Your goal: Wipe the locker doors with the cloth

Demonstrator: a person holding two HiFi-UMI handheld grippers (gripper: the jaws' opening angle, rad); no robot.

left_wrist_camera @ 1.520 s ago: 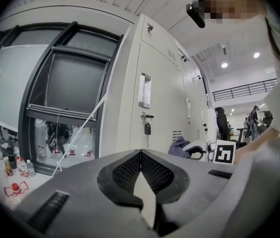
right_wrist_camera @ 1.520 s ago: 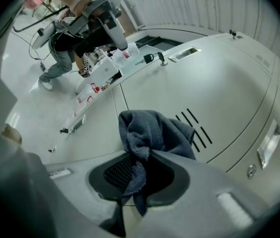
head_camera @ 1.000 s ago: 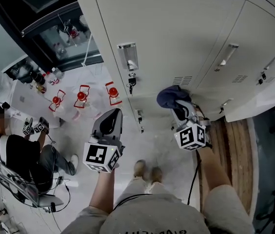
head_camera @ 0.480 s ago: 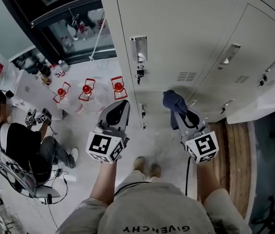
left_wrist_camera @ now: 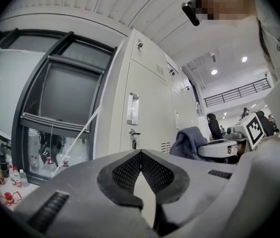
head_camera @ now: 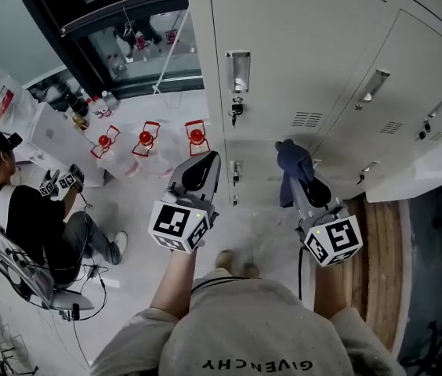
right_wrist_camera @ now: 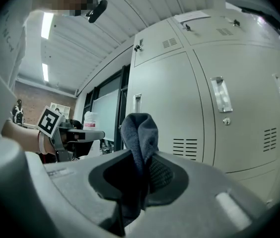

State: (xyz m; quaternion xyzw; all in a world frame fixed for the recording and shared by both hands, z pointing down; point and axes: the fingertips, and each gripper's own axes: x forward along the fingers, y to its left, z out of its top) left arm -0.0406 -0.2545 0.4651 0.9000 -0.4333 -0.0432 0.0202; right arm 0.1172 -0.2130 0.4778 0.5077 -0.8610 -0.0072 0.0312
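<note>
One cloth [head_camera: 292, 160] between right gripper's [right_wrist_camera: 141, 168] jaws

Pale grey metal lockers [head_camera: 299, 45] — one bank. Pale speckled floor [head_camera: 264, 227]; brown wooden plank strip [head_camera: 382, 249] at right. Black-framed glazed partition [head_camera: 119, 41] — left of lockers. White ribbed ceiling [left_wrist_camera: 110, 4]; lit strip lights [right_wrist_camera: 46, 25].

GIVENCHY, printed upside down, runs across the person's grey shirt [head_camera: 246, 331], well below the left gripper [head_camera: 206, 163]. I can read nothing else.
</note>
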